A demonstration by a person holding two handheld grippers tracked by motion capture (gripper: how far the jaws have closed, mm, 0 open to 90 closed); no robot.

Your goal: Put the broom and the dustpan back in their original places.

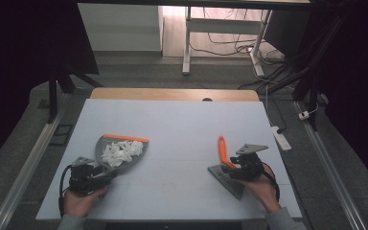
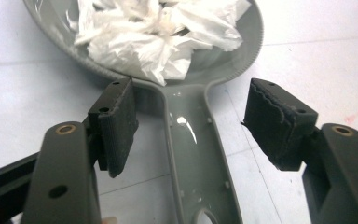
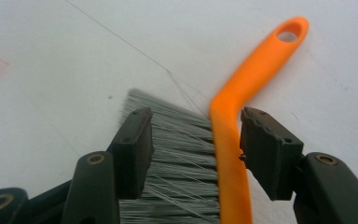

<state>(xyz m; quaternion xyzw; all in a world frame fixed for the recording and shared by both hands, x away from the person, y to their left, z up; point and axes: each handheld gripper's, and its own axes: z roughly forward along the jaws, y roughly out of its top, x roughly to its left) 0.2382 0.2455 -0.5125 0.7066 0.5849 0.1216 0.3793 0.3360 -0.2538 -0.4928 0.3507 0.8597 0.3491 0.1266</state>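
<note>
Left hand at lower left of high view, wrapped round rear of left hand-held gripper, forearm entering from bottom edge. Gripper points forward and slightly right, low over bench; jaws parted, pads pressing on nothing. Right hand at lower right, grey sleeve at bottom edge, holding right hand-held gripper aimed forward-left. Its jaws spread wide, pads clear of contact.

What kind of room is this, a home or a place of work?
Probably a lab or workshop, not a home. The white-topped table stands on grey carpet between floor rails, loose cables trail behind it, and a power strip lies on the floor.
</note>
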